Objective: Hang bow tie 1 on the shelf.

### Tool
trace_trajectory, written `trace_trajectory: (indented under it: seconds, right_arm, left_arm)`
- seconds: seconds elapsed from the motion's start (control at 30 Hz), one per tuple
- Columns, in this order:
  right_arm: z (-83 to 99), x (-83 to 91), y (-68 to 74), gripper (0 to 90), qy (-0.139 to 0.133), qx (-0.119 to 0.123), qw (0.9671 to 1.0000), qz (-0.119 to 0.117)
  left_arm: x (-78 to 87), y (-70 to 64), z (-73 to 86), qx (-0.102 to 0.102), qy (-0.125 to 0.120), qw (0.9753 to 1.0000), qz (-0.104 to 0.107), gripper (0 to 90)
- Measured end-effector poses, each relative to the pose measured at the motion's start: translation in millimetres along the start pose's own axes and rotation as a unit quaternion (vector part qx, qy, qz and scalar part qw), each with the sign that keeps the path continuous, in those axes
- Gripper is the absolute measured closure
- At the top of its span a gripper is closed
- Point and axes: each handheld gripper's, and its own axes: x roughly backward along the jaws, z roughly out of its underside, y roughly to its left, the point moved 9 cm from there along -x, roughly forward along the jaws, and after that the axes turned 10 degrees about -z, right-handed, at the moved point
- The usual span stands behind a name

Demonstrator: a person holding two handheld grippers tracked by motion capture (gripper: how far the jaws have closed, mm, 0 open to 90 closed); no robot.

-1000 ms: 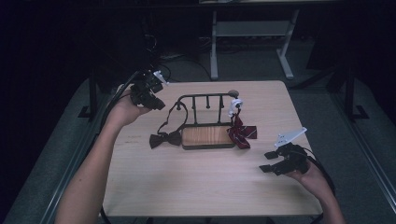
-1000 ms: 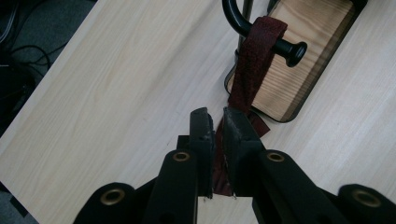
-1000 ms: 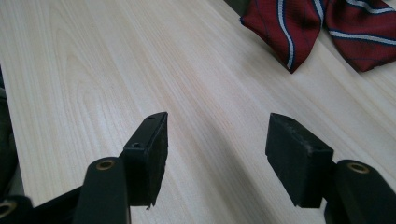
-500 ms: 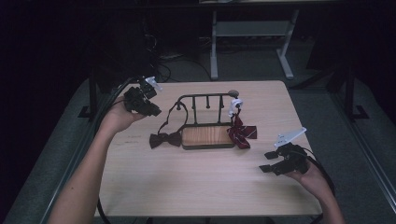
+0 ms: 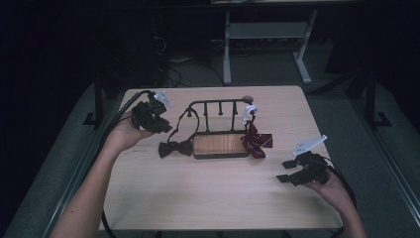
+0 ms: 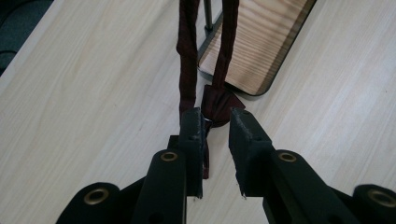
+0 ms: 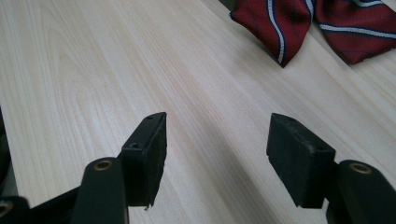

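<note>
My left tongs (image 6: 215, 122) hover slightly parted over the dark maroon bow tie (image 6: 217, 100) on the pale wooden bench (image 5: 218, 188); my right tongs (image 7: 217, 149) gape apart near the striped red bow tie (image 7: 275, 23).

1. A pale wooden table (image 5: 213, 198) with rounded corners stands on grey floor (image 5: 376, 148).
2. Beyond the table's far edge stands a light metal frame (image 5: 267, 44) with a shelf and splayed feet.
3. Black cables (image 5: 173, 69) lie on the floor near it.
4. The surrounding room is dark, and light falls mainly on the tabletop.
</note>
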Motion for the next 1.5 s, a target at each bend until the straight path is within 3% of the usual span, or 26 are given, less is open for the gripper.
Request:
trace_trajectory:
  seconds: [0.8, 1.5]
  right_arm:
    - [1.1, 0.7, -2.2, 37.2, -0.002, -0.002, 1.0000, 0.002]
    - [1.9, 1.8, -3.0, 36.8, -0.003, -0.004, 1.0000, 0.004]
  left_arm:
    - [-5.6, -10.1, 24.3, 0.012, 0.001, 0.9998, 0.016, 69.7]
    - [-16.0, -21.4, 34.1, 0.019, -0.004, 0.9994, 0.028, 64.0]
